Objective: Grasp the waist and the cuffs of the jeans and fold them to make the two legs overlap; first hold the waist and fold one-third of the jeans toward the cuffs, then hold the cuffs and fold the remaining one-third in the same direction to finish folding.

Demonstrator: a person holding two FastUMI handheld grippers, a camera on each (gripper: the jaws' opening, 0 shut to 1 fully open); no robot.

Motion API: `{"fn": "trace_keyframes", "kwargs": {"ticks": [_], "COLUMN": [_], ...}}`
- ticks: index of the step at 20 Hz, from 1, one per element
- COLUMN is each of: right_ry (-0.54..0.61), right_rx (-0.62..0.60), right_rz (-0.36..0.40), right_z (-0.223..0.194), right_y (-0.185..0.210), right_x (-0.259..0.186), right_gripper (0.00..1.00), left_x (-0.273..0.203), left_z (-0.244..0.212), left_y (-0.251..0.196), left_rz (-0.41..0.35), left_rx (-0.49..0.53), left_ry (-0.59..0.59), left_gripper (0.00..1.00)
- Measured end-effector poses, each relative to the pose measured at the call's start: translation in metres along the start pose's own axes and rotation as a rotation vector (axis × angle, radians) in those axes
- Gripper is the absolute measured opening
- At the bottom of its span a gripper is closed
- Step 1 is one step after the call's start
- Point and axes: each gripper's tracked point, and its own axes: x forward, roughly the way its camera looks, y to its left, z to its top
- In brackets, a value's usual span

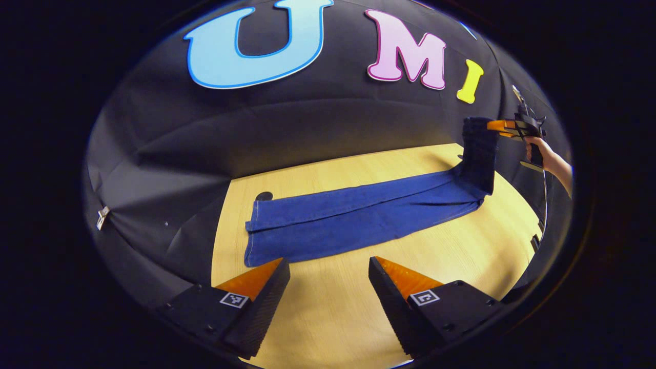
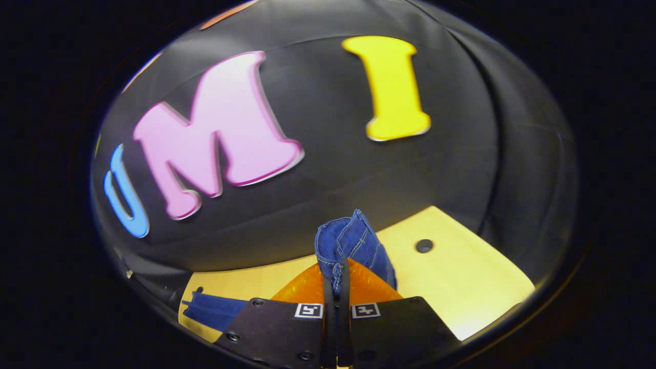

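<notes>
Blue jeans [image 1: 359,215] lie lengthwise on the wooden table [image 1: 461,251], the two legs overlapped. Their cuffs [image 1: 253,230] are at the left end, a short way beyond my left gripper [image 1: 328,271], which hovers open over bare wood with nothing between its fingers. The waist end [image 1: 479,154] is lifted off the table at the far right, held up by my right gripper [image 1: 499,127] in a person's hand [image 1: 543,154]. In the right gripper view, my right gripper [image 2: 336,279] is shut on a bunched fold of the denim waist [image 2: 351,238]; the legs [image 2: 212,310] trail away at lower left.
The black cloth wall rises close behind the table's far edge. A small dark round hole [image 1: 264,196] sits in the tabletop beside the cuffs, and another hole [image 2: 424,246] near the right corner. Bare wood [image 2: 461,287] lies to the right of the held waist.
</notes>
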Motion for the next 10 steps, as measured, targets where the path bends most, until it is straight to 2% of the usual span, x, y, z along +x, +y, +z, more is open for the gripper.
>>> {"fn": "trace_keyframes", "kwargs": {"ticks": [4,7,10], "right_ry": [0.065,0.197,0.317], "right_rx": [-0.101,-0.118,-0.21], "right_rz": [0.153,0.226,0.251], "right_z": [-0.055,-0.134,-0.214], "right_y": [0.097,0.137,0.146], "right_x": [0.01,0.014,0.016], "right_gripper": [0.05,0.06,0.05], "left_x": [-0.038,-0.067,-0.095], "left_z": [-0.025,-0.057,-0.097], "left_y": [0.019,0.037,0.049], "left_rz": [0.046,0.085,0.139], "left_rx": [-0.078,-0.197,-0.309], "left_ry": [-0.006,-0.002,0.017], "left_gripper": [0.98,0.98,0.99]}}
